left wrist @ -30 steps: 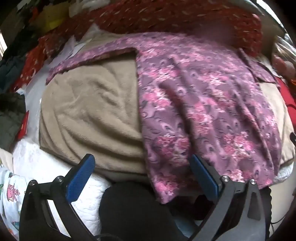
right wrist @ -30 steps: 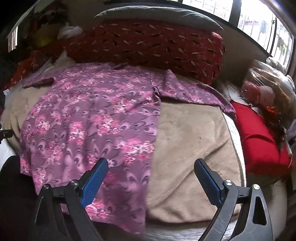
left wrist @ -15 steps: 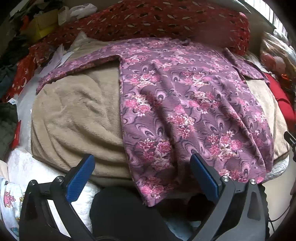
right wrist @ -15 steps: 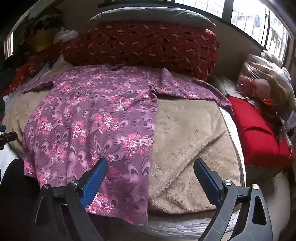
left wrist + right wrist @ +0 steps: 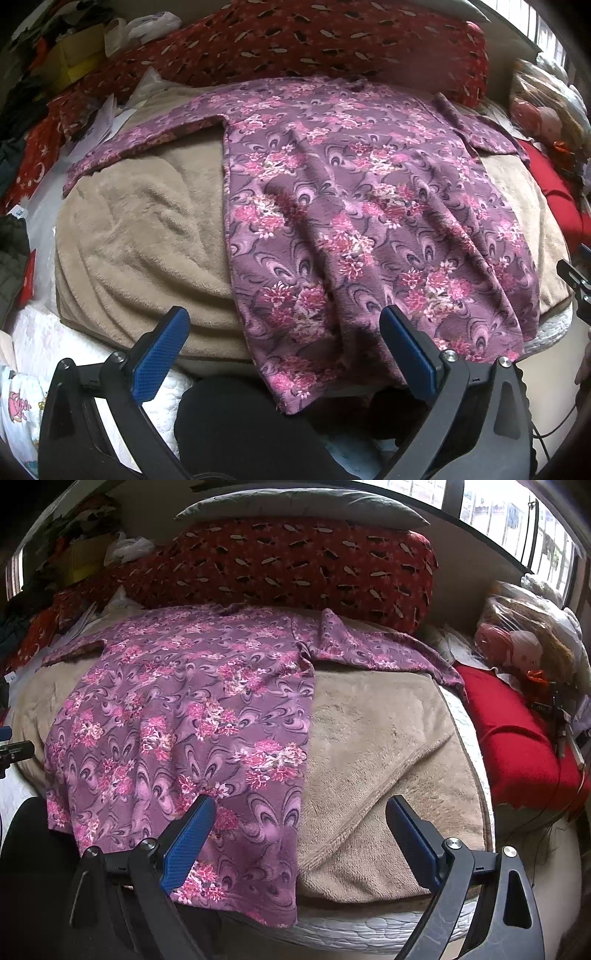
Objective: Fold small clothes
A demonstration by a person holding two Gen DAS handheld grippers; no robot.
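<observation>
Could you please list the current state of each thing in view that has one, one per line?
Purple floral long-sleeved garment: spread flat and unfolded, sleeves out, hem hanging off the bed edge.
Beige fleece blanket: laid out under the garment, lightly rumpled.
Left gripper: open, holding nothing.
Right gripper: open, holding nothing.

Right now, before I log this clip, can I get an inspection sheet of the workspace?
Surface: beige fleece blanket over a white quilted mattress.
Job's things: purple floral garment spread flat, sleeves out to both sides, hem hanging over the near edge.
Clutter: red patterned pillow at the head; red cushion and bagged items on the right; papers and clothes on the left.
Grippers: left tool open, empty, above the hem; right tool open, empty, above the garment's right edge.
Cables: thin dark cable at the lower right of the left view.
Surroundings: windows behind the bed.
</observation>
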